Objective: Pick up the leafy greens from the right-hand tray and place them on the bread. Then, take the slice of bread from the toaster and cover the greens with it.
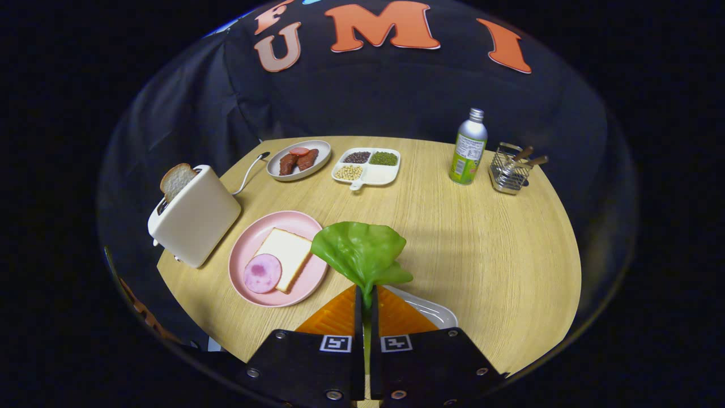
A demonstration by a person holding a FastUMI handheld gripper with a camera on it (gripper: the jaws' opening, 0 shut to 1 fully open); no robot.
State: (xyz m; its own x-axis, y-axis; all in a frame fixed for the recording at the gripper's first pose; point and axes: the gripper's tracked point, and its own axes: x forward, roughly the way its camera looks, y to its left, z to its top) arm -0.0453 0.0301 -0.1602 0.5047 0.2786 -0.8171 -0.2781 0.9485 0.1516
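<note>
The gripper (366,297) is pinching the lettuce leaf (362,249) by its stem, fingers closed on it; the bread slice (286,254) on the pink plate (249,241) is waiting just ahead-left.

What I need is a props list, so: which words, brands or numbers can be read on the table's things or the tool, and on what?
Silver and green metal bottle: a printed label, too small and blurred to read.
Square black-and-white markers on the tongs: coded patterns, no words.
Green lettuce leaf, on which the tongs are shut, and white toaster: no text.
</note>
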